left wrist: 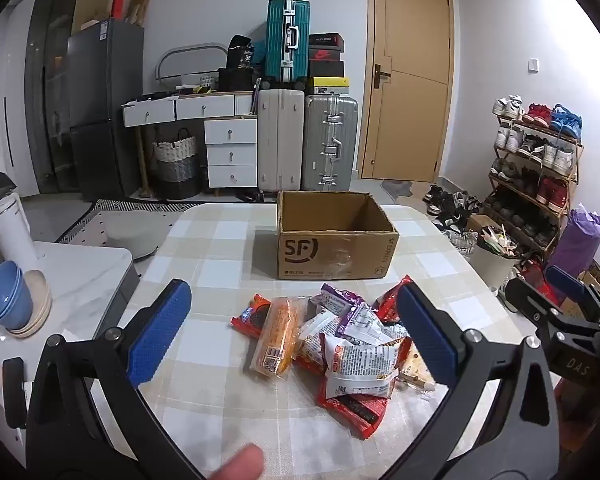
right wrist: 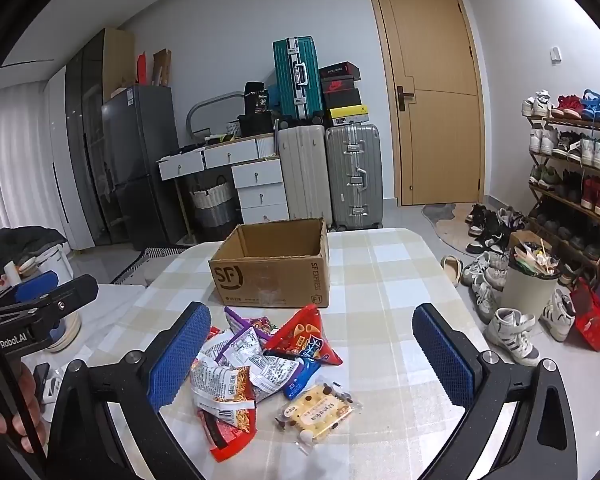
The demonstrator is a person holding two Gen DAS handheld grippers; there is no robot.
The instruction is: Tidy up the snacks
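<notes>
- You are holding your left gripper (left wrist: 294,330) with its blue fingers (left wrist: 160,330) spread wide apart, clamping nothing; it is hovering over the near part of the table (left wrist: 220,248), pointing down at the snack pile (left wrist: 332,344).
- Your right gripper (right wrist: 320,354) is also standing wide apart and gripping nothing; it is hanging just right of the left one, over the same pile (right wrist: 260,356).
- The snacks are lying in a loose heap near you on the checked tablecloth; an orange packet (left wrist: 278,338) is resting at the pile's left edge, a red triangular packet (right wrist: 304,334) on its far right side, and a clear pack of pale biscuits (right wrist: 320,410) is lying apart at the near right.
- An open cardboard box (left wrist: 336,236) marked SF is sitting farther along the table, just beyond the pile; nothing is showing inside it.
- A stack of blue bowls (left wrist: 6,300) is sitting on a white side surface to your left.
</notes>
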